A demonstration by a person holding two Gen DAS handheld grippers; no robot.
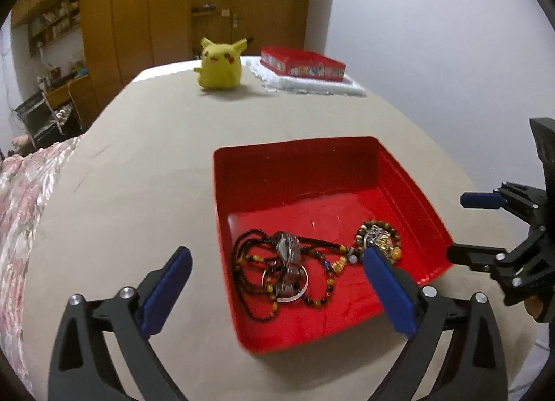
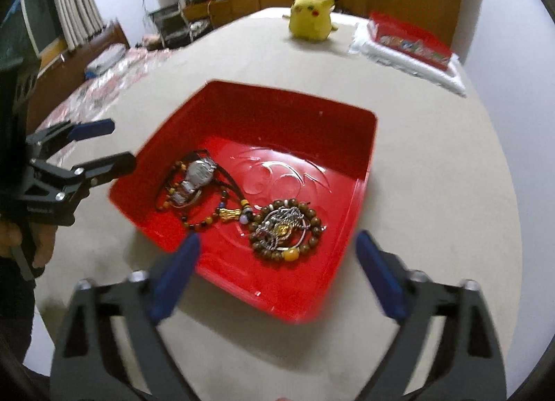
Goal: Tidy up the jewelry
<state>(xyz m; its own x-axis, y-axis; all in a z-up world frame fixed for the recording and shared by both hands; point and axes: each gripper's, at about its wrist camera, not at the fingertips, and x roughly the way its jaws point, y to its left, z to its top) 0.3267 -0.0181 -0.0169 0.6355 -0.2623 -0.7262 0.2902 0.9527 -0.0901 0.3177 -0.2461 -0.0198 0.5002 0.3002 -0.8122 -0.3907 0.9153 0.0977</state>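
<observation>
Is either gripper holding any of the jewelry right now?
No: the left gripper and right gripper are both open and empty, and the jewelry lies in the red tray.

No legible text, label, brand or number. The red tin [image 1: 302, 64] at the far edge of the table [image 1: 138, 158] bears coloured print on its side, too blurred to read.
</observation>
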